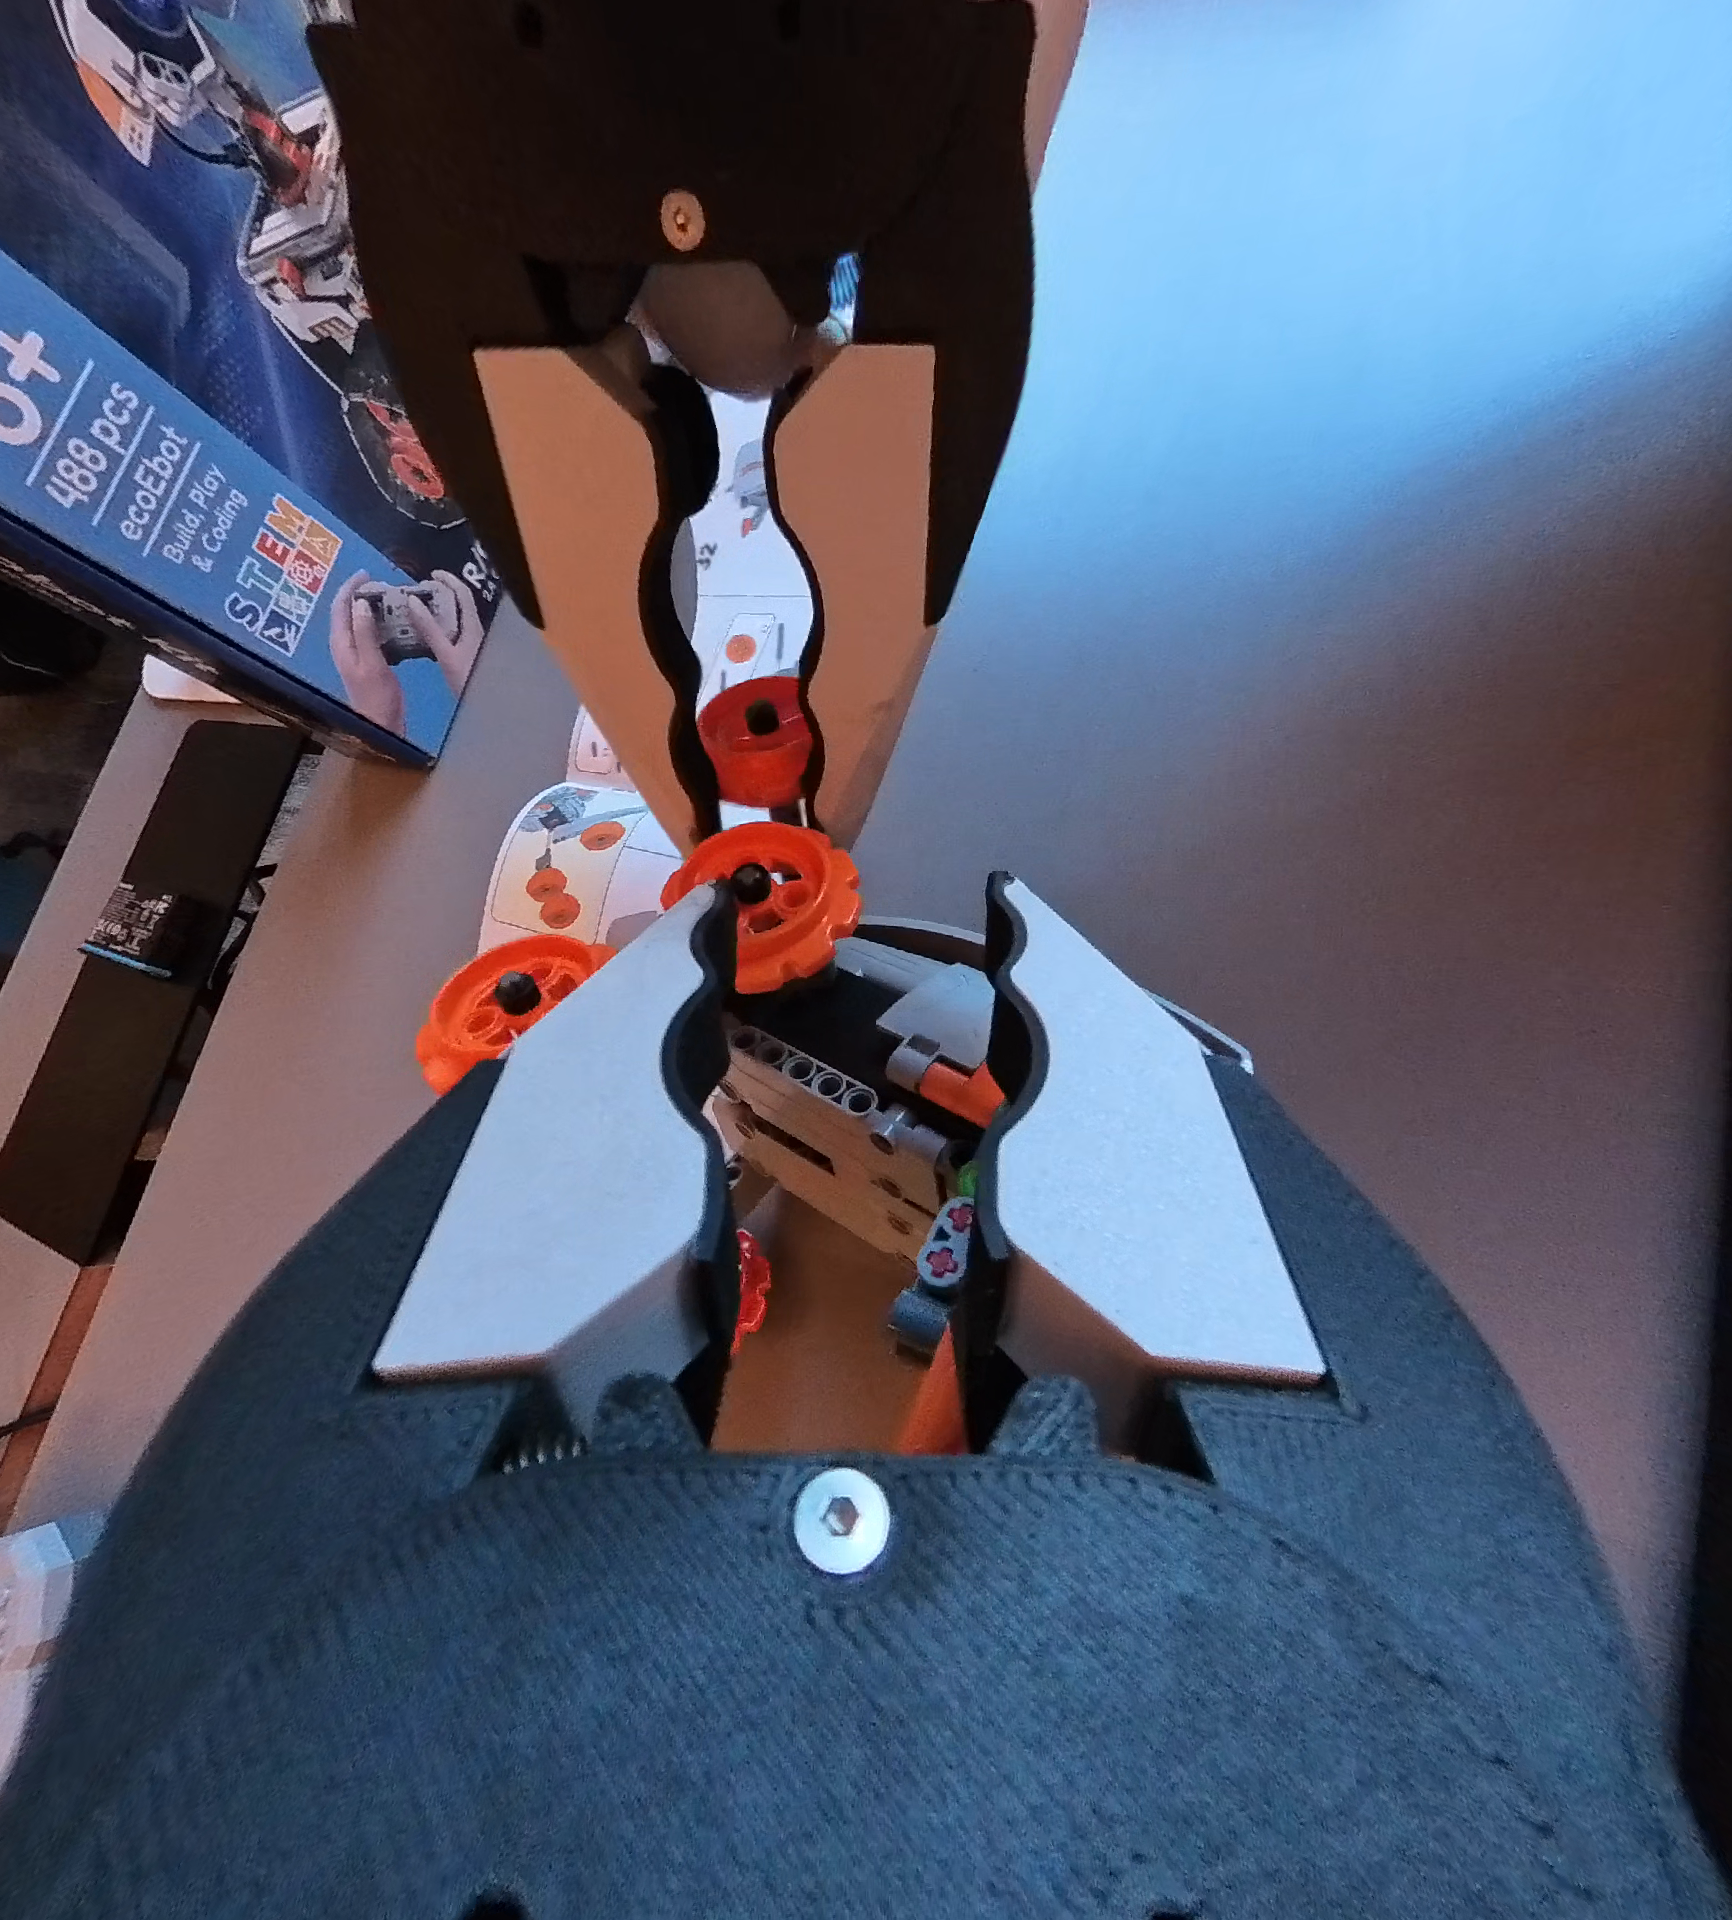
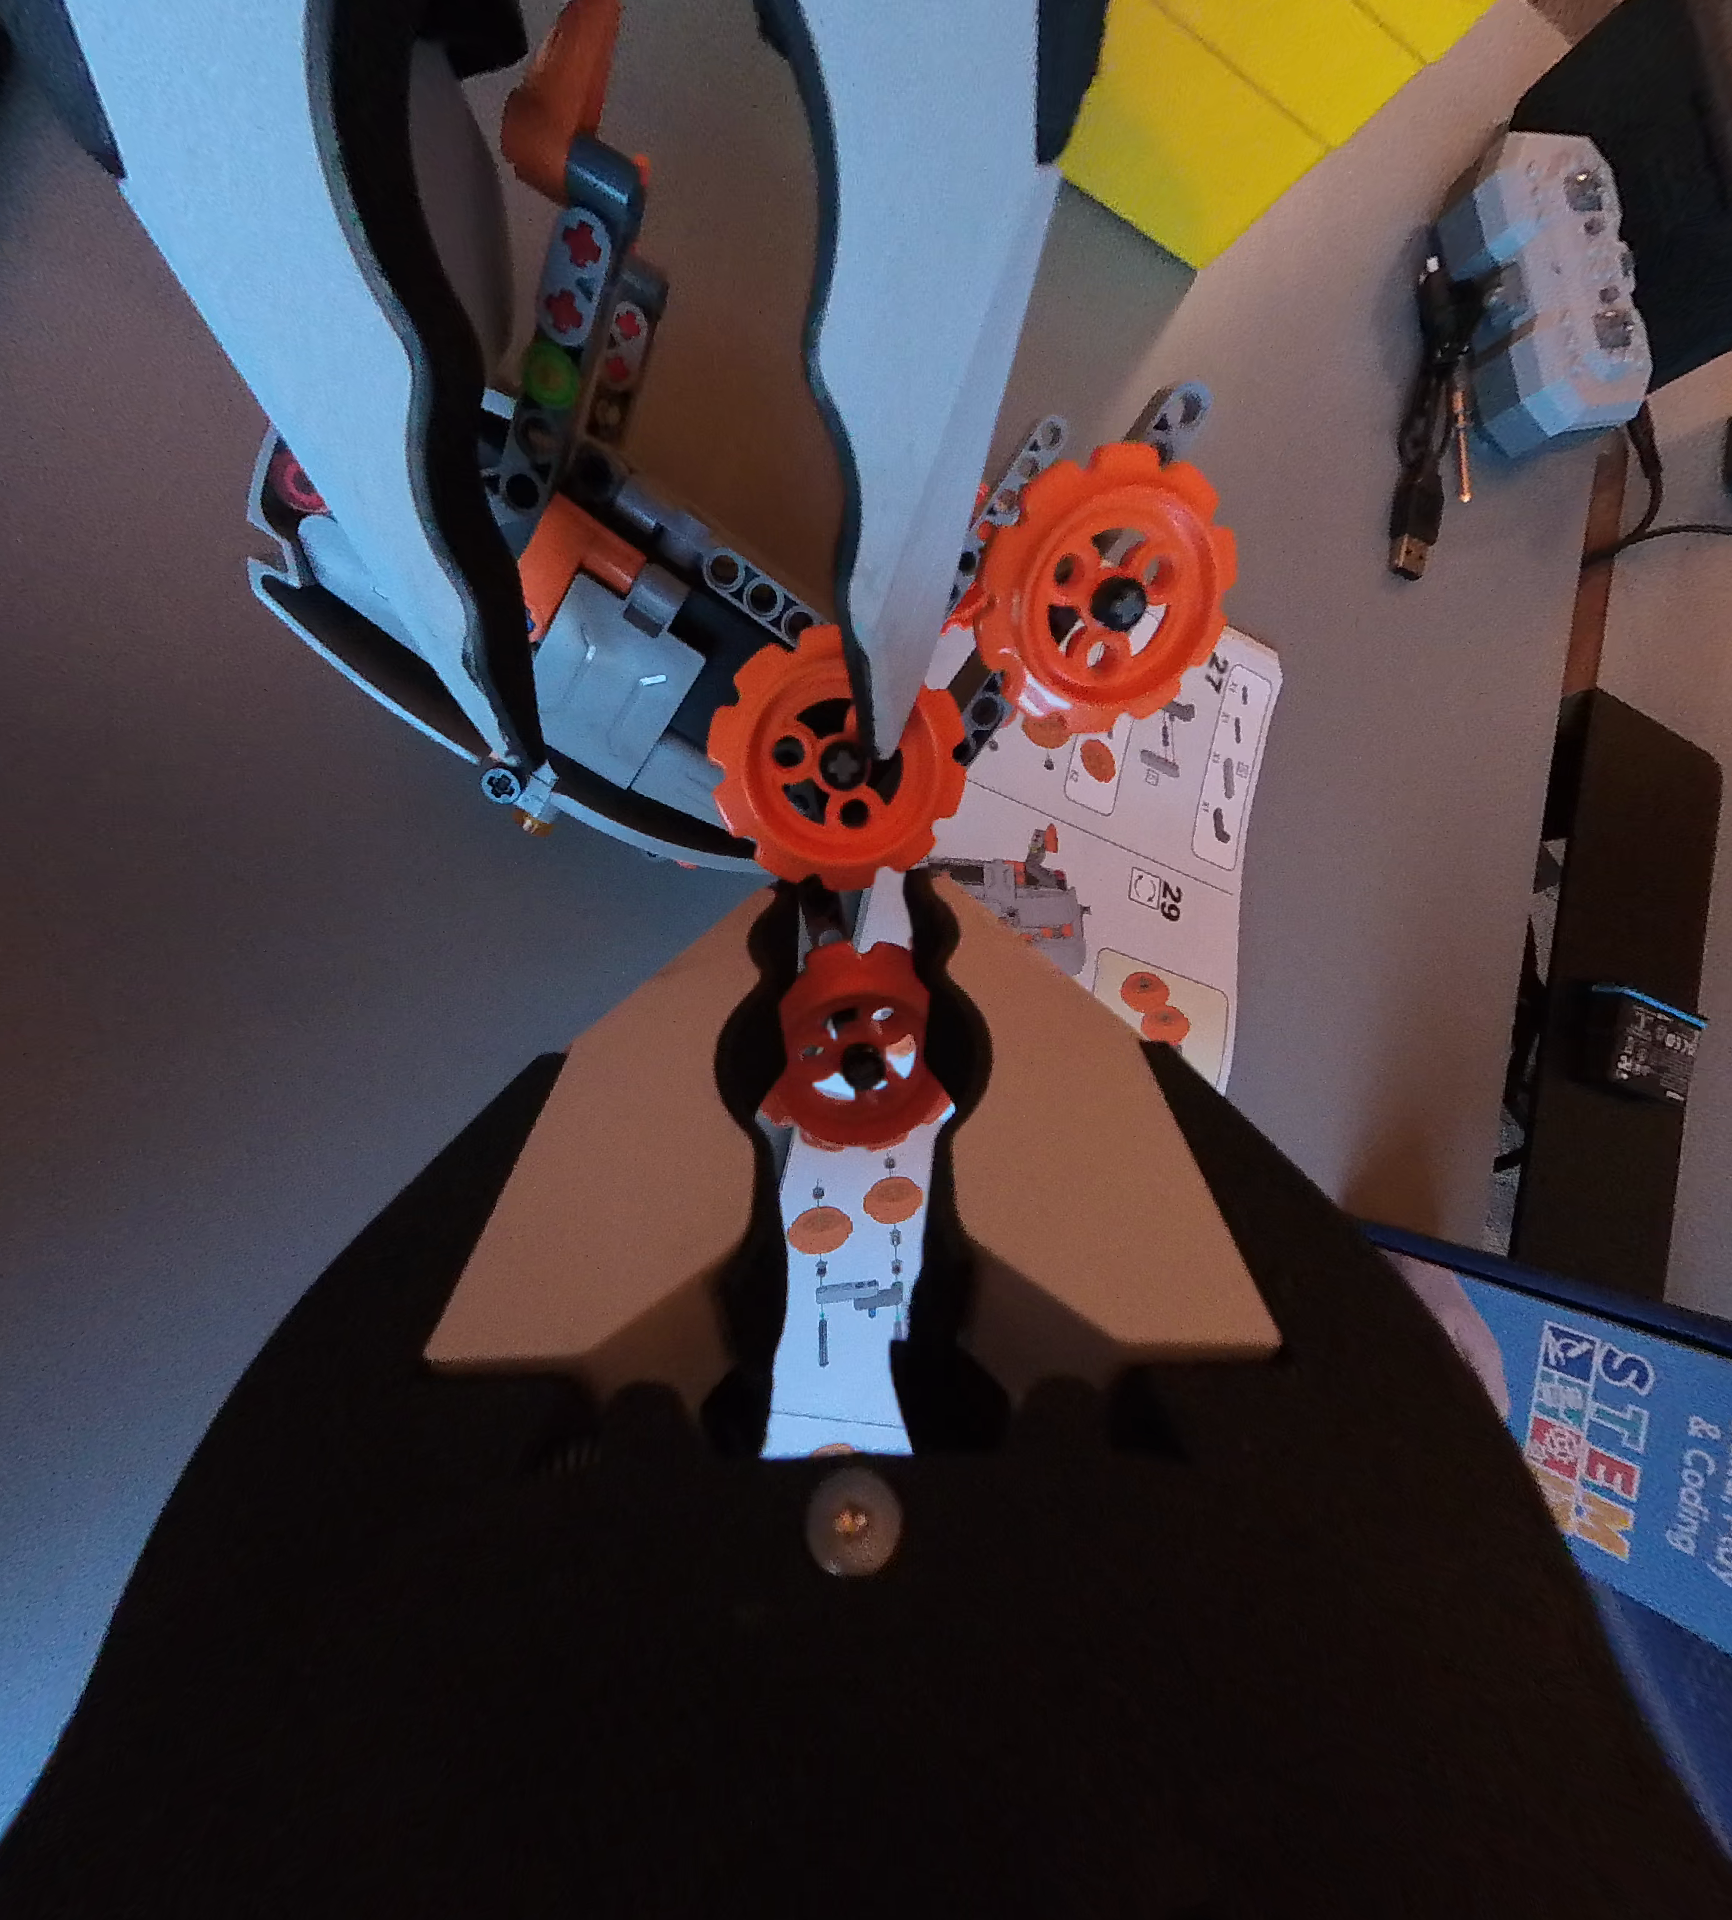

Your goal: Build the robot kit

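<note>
My left gripper (image 1: 857,894) is shut on a grey, black and orange brick model (image 1: 841,1091), held between its silver fingers. The model carries two orange sprocket wheels, one (image 1: 768,914) at my left fingertip and one (image 1: 498,1008) further left. My right gripper (image 2: 857,899), with tan fingers, is shut on a third orange sprocket wheel (image 2: 857,1049) with a black pin in its hub. It faces the left gripper (image 2: 696,758) tip to tip, just short of the model's nearer wheel (image 2: 836,758). The right gripper (image 1: 763,826) and its wheel (image 1: 753,727) also show in the left wrist view.
An open instruction booklet (image 2: 1153,831) lies on the grey table under the grippers. A blue kit box (image 1: 166,468) stands at the table edge. A grey-blue electronic module (image 2: 1537,291) with a USB cable (image 2: 1423,468), a black block (image 1: 135,987) and a yellow object (image 2: 1236,104) lie nearby. The gap from one gripper's tips to the other's is roughly 5 centimetres.
</note>
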The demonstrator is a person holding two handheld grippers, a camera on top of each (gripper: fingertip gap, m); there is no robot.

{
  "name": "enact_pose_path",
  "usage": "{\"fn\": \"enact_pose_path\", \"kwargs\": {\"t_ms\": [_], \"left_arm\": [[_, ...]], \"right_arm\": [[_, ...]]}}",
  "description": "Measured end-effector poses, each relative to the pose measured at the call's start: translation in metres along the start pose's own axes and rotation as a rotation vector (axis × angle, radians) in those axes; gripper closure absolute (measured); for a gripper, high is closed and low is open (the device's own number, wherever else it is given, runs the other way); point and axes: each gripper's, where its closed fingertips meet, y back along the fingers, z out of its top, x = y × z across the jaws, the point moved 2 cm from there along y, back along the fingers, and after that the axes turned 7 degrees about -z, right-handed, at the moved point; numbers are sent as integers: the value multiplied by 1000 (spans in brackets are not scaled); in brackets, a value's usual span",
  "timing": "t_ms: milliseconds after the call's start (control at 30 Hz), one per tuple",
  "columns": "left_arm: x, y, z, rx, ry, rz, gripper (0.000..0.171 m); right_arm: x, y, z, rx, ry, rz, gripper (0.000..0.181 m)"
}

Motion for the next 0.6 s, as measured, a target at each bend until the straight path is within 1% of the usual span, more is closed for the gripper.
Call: {"fn": "enact_pose_path", "kwargs": {"t_ms": [200,300,400,500,600], "left_arm": [[0,1,-1,2,2,1,125],[2,1,0,-8,21,-2,125],[1,0,0,-10,21,-5,125],[2,1,0,-7,20,-6,125],[2,2,-1,-7,25,-5,125]], "right_arm": [[-1,3,0,-10,-51,-9,159],[-1,5,-1,-5,-62,-5,155],[2,5,-2,-1,-11,-16,155],[1,4,-1,20,57,-41,160],[-1,2,0,34,45,-2,160]]}}
